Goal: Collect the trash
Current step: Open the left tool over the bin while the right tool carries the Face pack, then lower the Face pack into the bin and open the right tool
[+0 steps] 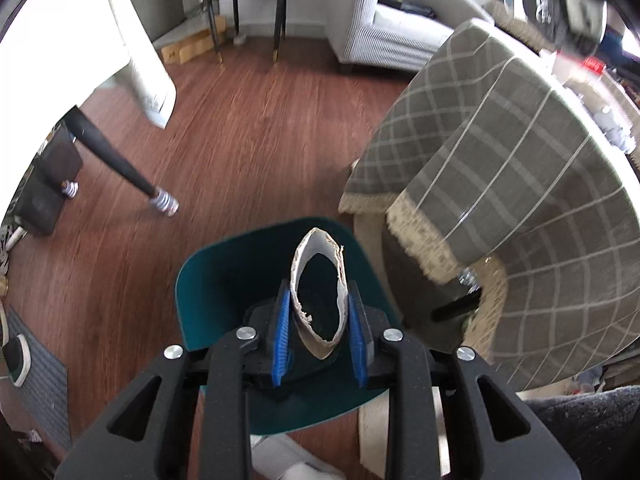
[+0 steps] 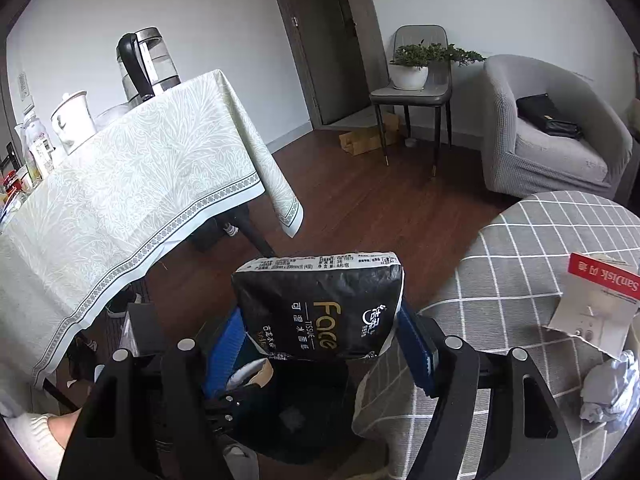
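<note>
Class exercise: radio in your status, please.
Left hand-held gripper shut on cardboard tube, above teal bin. Right hand-held gripper shut on tissue pack. Nothing blocking.

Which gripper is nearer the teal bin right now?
Left. The left gripper hangs right over the teal bin, holding a squashed cardboard tube. The right gripper, holding a black tissue pack, sits beside the checked table, above something dark.

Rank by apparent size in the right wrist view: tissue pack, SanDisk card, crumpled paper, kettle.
1. tissue pack, biggest, though nearest the lens, held in the right gripper
2. SanDisk card
3-4. kettle and crumpled paper, too alike to rank; the paper is cut off at the frame edge.
</note>
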